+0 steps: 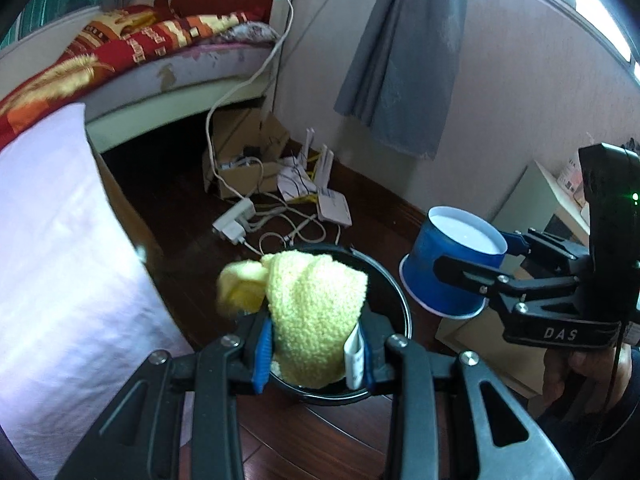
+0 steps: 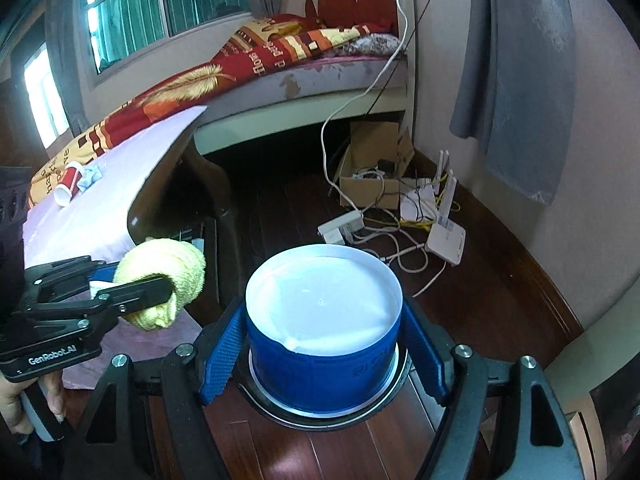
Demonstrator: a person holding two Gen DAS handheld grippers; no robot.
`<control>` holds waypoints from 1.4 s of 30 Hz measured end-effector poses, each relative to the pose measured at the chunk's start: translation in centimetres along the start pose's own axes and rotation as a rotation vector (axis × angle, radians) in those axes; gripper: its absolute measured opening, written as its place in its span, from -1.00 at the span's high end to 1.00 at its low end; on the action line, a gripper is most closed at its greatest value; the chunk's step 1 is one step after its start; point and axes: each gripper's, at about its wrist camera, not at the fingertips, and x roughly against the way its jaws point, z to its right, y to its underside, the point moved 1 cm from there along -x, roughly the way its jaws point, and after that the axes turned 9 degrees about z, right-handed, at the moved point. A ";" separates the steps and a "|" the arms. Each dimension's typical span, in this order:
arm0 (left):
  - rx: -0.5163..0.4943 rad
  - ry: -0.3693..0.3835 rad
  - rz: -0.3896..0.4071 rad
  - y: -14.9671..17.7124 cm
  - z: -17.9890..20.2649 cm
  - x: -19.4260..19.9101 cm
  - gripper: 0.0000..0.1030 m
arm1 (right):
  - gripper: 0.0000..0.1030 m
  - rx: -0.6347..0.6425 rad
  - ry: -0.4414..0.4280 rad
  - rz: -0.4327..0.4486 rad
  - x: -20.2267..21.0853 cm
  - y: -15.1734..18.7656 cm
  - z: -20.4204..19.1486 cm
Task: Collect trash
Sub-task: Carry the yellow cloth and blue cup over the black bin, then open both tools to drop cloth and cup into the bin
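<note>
My left gripper (image 1: 314,356) is shut on a fluffy yellow cloth (image 1: 316,304) with a white tag, held over the open mouth of a round black bin (image 1: 402,300) on the floor. In the right wrist view the left gripper (image 2: 136,280) and the yellow cloth (image 2: 164,276) hang at the left. My right gripper (image 2: 324,344) is shut on an upturned blue paper cup (image 2: 320,356), white base up, just above the bin's rim (image 2: 280,416). Seen from the left, the right gripper (image 1: 472,256) holds the blue cup (image 1: 444,276) beside the bin's right rim. A red cup (image 2: 70,182) and crumpled paper (image 2: 90,176) lie on the table.
A table with a pale cloth (image 1: 52,240) stands left of the bin. Behind it is a bed with a red patterned blanket (image 2: 248,64). A cardboard box (image 1: 244,148), power strip (image 1: 236,220), router (image 2: 446,240) and cables clutter the wooden floor by the wall. A grey curtain (image 1: 404,60) hangs above.
</note>
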 end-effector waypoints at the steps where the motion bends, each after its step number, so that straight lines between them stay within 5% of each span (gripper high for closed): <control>1: 0.003 0.008 -0.009 0.2 0.0 -0.4 0.31 | -0.50 0.001 -0.005 -0.009 -0.4 0.3 0.1; 20: 0.065 0.083 -0.163 2.6 -0.4 -6.9 0.29 | -0.50 0.173 -0.046 -0.158 -8.3 5.1 0.3; 22: 0.085 0.120 -0.193 2.9 -0.5 -8.3 0.05 | -0.51 0.206 -0.078 -0.163 -9.4 5.7 0.0; 24: 0.081 0.060 -0.227 3.5 -0.7 -9.2 -0.68 | -0.63 0.238 -0.038 -0.245 -11.1 7.1 0.4; 27: 0.066 0.011 -0.199 3.9 -0.8 -8.6 -0.95 | -0.98 0.197 0.008 -0.276 -11.5 8.0 1.7; 33: 0.041 -0.061 -0.187 5.1 -1.2 -7.8 -0.99 | -1.00 0.166 0.093 -0.295 -11.1 8.5 3.2; 42: 0.030 -0.107 -0.178 5.5 -1.4 -6.9 -0.99 | -1.00 0.122 0.096 -0.276 -10.3 7.5 3.4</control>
